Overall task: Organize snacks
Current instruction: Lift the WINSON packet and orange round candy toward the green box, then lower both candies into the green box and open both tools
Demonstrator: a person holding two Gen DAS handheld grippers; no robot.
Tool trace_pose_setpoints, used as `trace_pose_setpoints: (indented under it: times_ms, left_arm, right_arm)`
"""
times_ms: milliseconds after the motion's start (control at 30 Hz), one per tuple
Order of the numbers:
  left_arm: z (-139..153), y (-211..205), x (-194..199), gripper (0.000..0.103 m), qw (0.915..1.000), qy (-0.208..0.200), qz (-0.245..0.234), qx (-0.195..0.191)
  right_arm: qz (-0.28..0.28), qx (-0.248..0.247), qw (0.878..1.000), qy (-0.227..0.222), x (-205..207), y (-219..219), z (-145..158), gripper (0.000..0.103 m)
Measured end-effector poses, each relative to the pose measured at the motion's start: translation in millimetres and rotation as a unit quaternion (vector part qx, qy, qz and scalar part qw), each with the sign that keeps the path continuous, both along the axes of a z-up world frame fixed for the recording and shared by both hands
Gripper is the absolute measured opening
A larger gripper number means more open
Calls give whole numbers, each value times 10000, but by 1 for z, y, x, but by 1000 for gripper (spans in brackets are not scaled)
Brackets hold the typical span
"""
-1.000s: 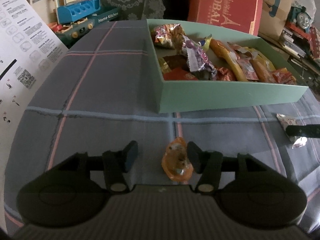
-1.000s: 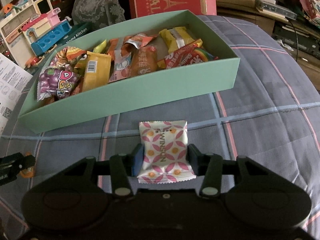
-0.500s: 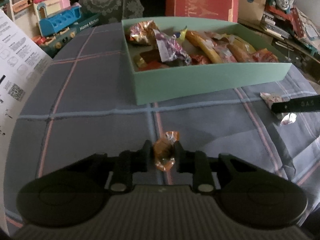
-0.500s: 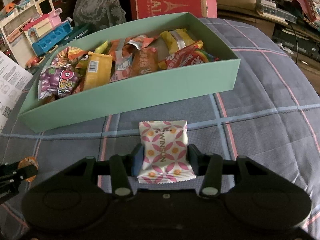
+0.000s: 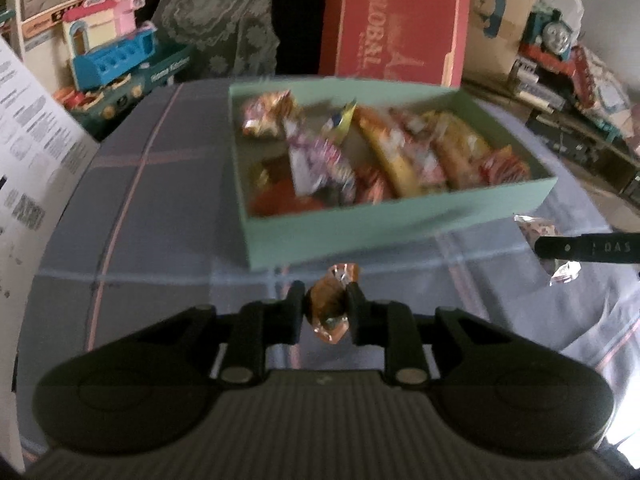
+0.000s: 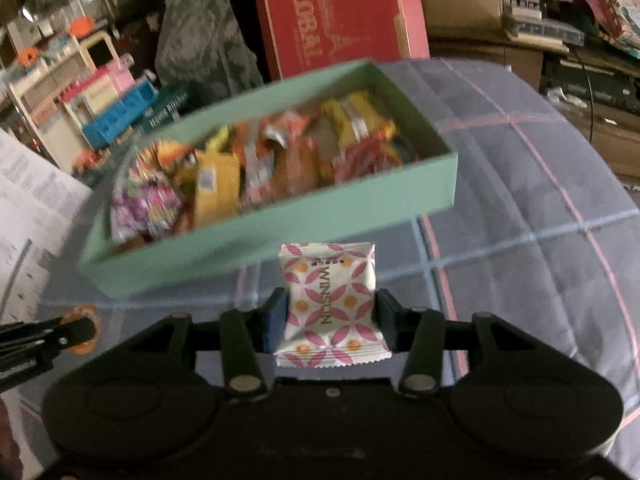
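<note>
My left gripper is clenched on a small orange-wrapped candy. My right gripper grasps a white sachet with pink petal print. Beyond both, on the grey plaid cloth, sits the mint-green cardboard box; contents blurred, apparently assorted snack packets.

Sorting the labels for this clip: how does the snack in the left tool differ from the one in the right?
The orange candy is small, rounded and shiny, while the white packet is larger, flat, square, with pink petals. The candy bears no readable print; the packet reads WINSUN. Both are gripped between closed fingers before the green box.
</note>
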State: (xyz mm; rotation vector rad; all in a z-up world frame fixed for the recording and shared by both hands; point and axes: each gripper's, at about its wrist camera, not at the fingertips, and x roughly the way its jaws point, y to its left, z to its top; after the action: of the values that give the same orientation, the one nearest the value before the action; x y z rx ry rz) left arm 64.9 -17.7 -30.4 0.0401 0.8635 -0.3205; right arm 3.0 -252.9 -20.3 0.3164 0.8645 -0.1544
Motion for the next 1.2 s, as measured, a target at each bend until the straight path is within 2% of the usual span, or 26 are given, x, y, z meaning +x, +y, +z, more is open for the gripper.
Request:
trace_pose_setpoints:
  times_ms: [167, 433, 633, 900, 967, 1000, 1033, 1067, 1100, 1133, 1200]
  left_arm:
    - [29, -13, 32, 21, 9997, -139, -172, -126]
    - [59, -45, 138, 21, 9995, -241, -141, -124]
    - [53, -67, 211, 21, 9998, -191, -9, 27]
    - [26, -85, 259, 22, 9994, -97, 35, 320]
    - [21, -87, 264, 31, 9992, -59, 103, 385]
    - [19, -88, 264, 52, 9990, -65, 136, 417]
    - [18, -88, 262, 72, 9988, -122, 172, 450]
    - [17, -88, 259, 79, 9982, -223, 219, 505]
    - [17, -88, 256, 88, 9977, -288, 247, 562]
    - [16, -88, 254, 92, 9974, -304, 264, 604]
    - [17, -86, 248, 95, 9975, -275, 282, 580]
  right_arm:
    - [98, 95, 9995, -283, 18, -12, 29, 47]
    - [74, 290, 9987, -415, 84, -37, 49, 47]
    - [1, 426, 9986, -317, 141, -57, 43, 47]
    - [-116, 546, 9982, -233, 190, -71, 21, 47]
    - [-93, 638, 9976, -269, 195, -70, 16, 51]
    - [-100, 680, 9972, -300, 198, -70, 15, 55]
    - [-117, 708, 9969, -320, 199, -70, 14, 70]
    - [-153, 698, 9968, -350, 199, -69, 13, 82]
    - [-199, 660, 9969, -391, 197, -68, 14, 85]
    - [-225, 644, 9968, -415, 194, -67, 15, 86]
    - [-240, 700, 9964, -413, 190, -69, 14, 91]
